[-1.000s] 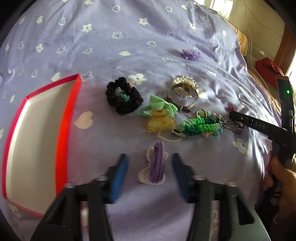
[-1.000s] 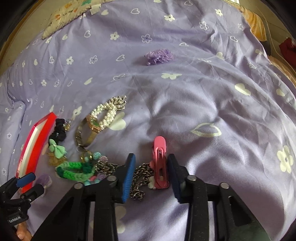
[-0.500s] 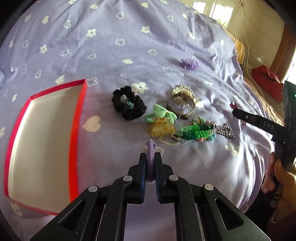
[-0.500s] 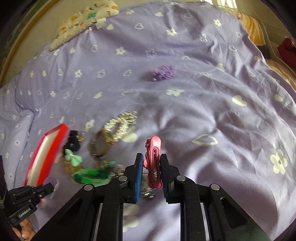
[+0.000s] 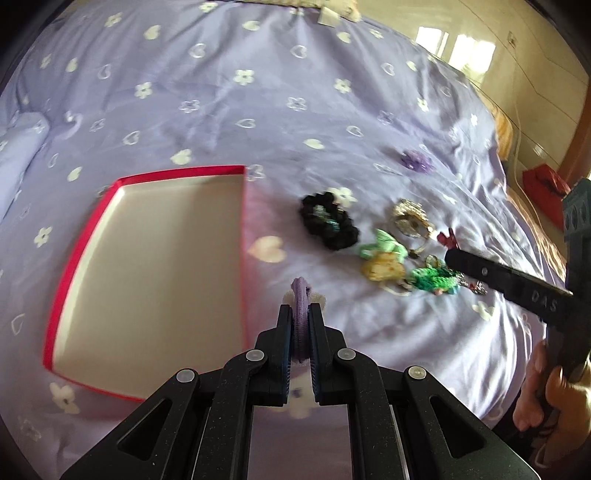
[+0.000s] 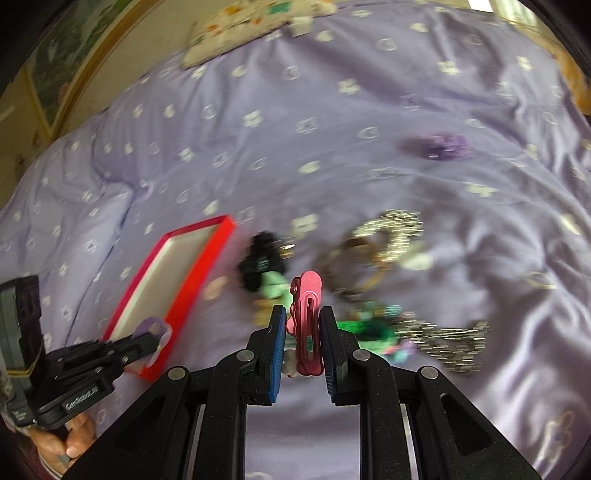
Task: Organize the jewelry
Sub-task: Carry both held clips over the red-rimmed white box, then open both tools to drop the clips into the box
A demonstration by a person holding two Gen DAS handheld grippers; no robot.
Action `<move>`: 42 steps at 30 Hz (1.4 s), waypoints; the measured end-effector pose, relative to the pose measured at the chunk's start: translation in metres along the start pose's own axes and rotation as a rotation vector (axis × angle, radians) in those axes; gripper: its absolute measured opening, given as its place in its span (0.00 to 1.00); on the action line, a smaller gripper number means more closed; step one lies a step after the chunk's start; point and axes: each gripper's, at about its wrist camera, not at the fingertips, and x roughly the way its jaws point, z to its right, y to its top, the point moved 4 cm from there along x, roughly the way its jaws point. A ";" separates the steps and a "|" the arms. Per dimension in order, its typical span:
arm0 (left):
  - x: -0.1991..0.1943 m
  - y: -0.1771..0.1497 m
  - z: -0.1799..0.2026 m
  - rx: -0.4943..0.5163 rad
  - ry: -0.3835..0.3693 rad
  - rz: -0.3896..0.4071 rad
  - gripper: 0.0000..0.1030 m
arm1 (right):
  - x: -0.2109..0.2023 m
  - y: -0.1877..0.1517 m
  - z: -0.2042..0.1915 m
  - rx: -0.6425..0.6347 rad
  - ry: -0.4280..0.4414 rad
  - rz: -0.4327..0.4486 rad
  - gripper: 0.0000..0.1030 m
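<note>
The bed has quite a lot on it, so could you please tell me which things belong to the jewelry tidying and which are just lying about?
Job:
red box
purple clip
pink clip
black scrunchie
green braid

Lying about:
patterned pillow
red bag

One red-rimmed box (image 5: 155, 266) lies on the bed (image 5: 280, 122). Right of the box: one black scrunchie (image 5: 328, 220), one mint bow (image 5: 382, 243), one yellow piece (image 5: 382, 267), one green braided band (image 5: 432, 278), one gold bangle (image 5: 410, 221). Farther right of the box, one purple flower (image 5: 416, 160). Two clips are held up: one purple clip (image 5: 301, 317), one pink clip (image 6: 308, 317). Two grippers.
</note>
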 end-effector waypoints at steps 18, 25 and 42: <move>-0.030 0.000 -0.096 -0.150 0.155 0.018 0.07 | 0.076 -0.017 -0.160 -0.215 0.239 -0.158 0.17; -0.013 0.002 -0.123 -0.191 0.187 -0.009 0.07 | 0.106 -0.025 -0.188 -0.263 0.266 -0.219 0.17; 0.035 0.001 -0.154 -0.231 0.202 -0.110 0.09 | 0.153 -0.044 -0.206 -0.426 0.169 -0.380 0.18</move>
